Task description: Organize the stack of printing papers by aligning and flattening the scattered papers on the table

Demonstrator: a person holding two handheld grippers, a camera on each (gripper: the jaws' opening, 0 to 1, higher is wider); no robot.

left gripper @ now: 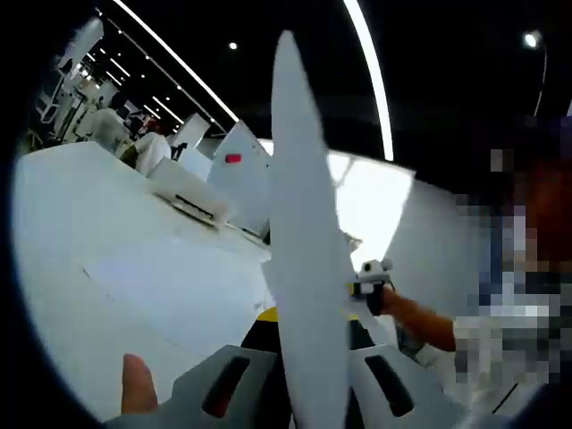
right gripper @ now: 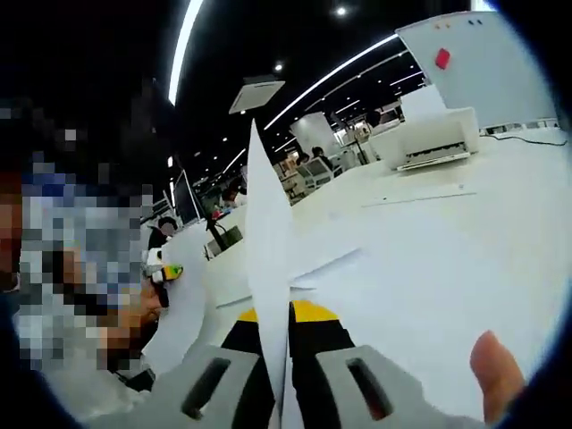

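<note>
Left gripper view: both grippers' fingers clench one upright paper stack [left gripper: 308,268] (edge-on), above one table [left gripper: 107,232].

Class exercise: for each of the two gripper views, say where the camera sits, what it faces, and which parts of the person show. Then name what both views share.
Left gripper view: rides on the left gripper, facing along the held papers over the white table toward a printer; a fingertip and a forearm show.
Right gripper view: rides on the right gripper, facing the same papers edge-on above the table, a printer beyond; a fingertip shows.
Shared: papers, table, printer.
</note>
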